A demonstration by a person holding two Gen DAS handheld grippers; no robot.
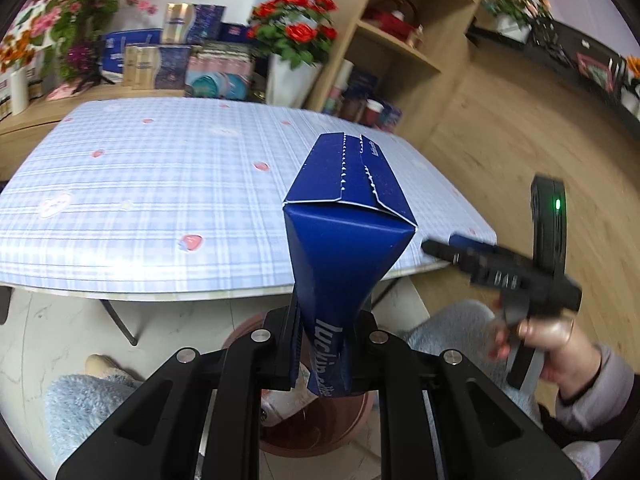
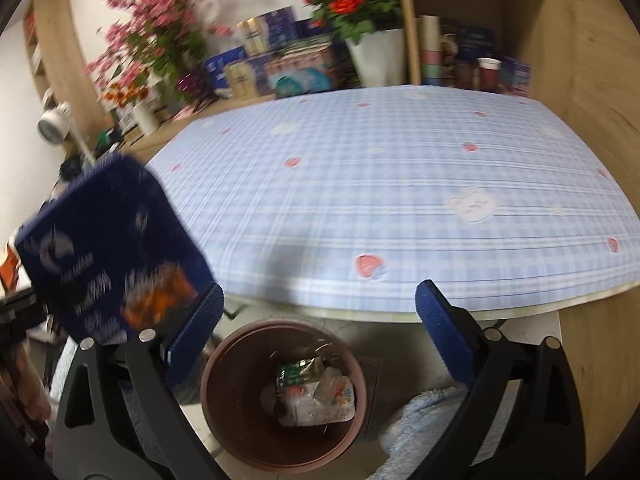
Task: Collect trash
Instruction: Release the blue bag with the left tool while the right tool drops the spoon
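Observation:
My left gripper (image 1: 322, 354) is shut on a dark blue coffee carton (image 1: 344, 220), squashed at its lower end, held upright above the brown trash bin (image 1: 320, 436). The carton also shows blurred in the right wrist view (image 2: 108, 252) at the left. My right gripper (image 2: 316, 320) is open and empty, above the trash bin (image 2: 228, 396), which holds crumpled wrappers (image 2: 312, 394). The right gripper also appears in the left wrist view (image 1: 440, 248), near the table's right corner, in a person's hand.
A table with a blue plaid cloth (image 2: 400, 184) lies ahead; the bin stands on the floor in front of its near edge. Boxes, flower pots (image 1: 292, 76) and wooden shelves (image 1: 400, 40) stand behind. Fluffy blue slippers (image 1: 80, 400) are by the bin.

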